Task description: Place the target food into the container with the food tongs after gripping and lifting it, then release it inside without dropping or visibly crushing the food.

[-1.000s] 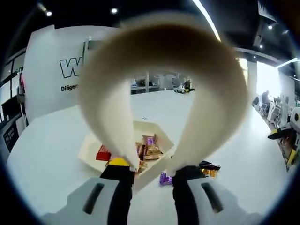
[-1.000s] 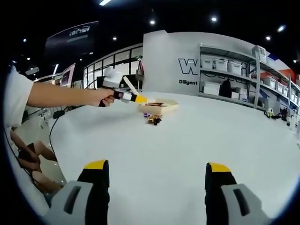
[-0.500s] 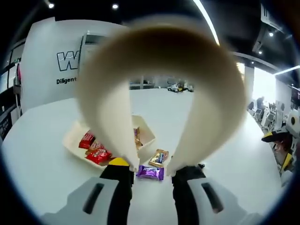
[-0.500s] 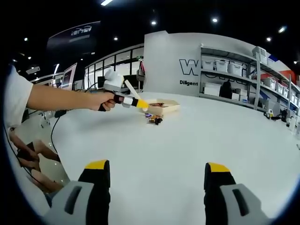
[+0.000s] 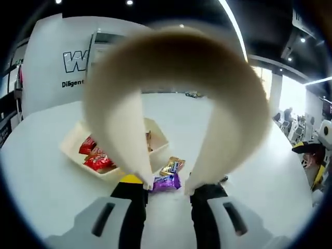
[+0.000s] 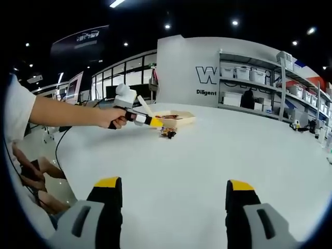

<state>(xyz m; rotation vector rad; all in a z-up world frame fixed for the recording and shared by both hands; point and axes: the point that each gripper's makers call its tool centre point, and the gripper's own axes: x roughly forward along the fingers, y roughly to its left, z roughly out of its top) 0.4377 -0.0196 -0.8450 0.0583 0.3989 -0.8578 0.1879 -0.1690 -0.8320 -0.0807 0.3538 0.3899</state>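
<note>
Two cream arms of the food tongs (image 5: 176, 93) arched up from the left gripper (image 5: 168, 189), whose jaws clamped the tool near its handle ends; whether the tong tips stood spread or pressed together could not be told, since they lay beyond the frame. Just past the jaws, at 12 o'clock from them, a purple-wrapped candy (image 5: 166, 182) lay on the white table (image 5: 244, 155), touching a gold-wrapped candy (image 5: 173, 166) at its 1 o'clock. At 10 o'clock sat the shallow cream container (image 5: 158, 139), already holding red-wrapped bars (image 5: 93, 155). In the right gripper view, the right gripper (image 6: 175, 194) hung with its jaws wide apart and nothing between them, well away from the work, while a person's hand (image 6: 115, 118) at 11 o'clock carried the other gripper toward the sweets. By the look of it, the purple piece would be light, its foil slick and easily crumpled, best pinched gently across its middle from the long sides.
</note>
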